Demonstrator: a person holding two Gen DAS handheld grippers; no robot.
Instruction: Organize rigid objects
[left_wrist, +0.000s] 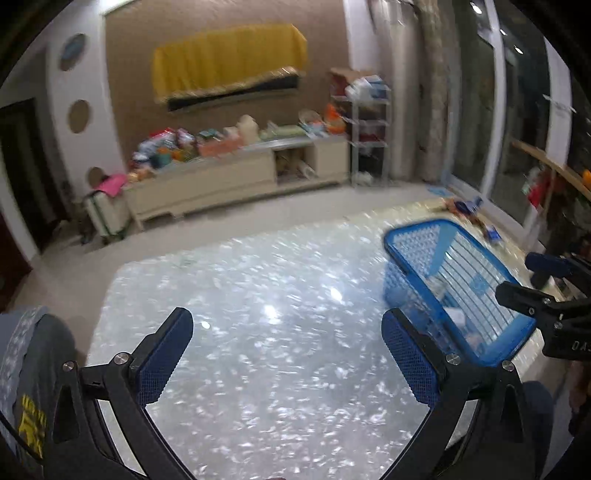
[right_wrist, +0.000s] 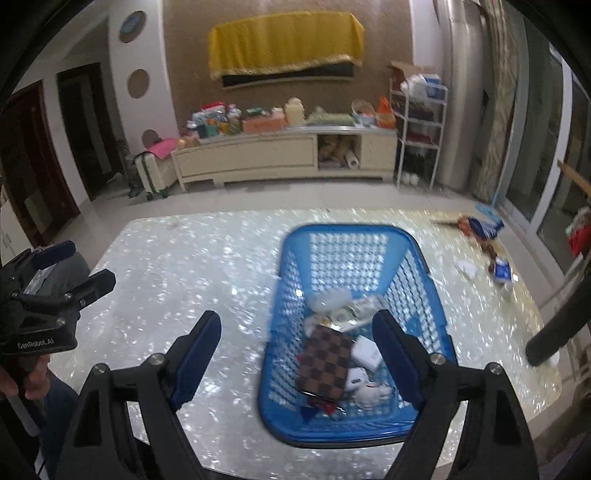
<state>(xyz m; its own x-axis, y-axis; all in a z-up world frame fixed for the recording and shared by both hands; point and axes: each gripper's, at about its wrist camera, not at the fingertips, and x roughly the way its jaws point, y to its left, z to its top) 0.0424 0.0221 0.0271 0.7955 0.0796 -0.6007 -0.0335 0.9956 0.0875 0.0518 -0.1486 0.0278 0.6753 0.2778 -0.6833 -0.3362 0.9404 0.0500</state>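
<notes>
1 basket (right_wrist: 354, 236), 1 wallet (right_wrist: 325, 363), 2 tools open.

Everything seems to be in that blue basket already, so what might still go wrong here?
1. The blue basket sits near the table's front edge; a bump from the open right tongs hovering over it might push it off.
2. The checkered wallet lies loosely on top of the pile and may slide if the basket is jolted.
3. Both views are blurred by motion, and the open left tongs are close by, so they might collide.
</notes>
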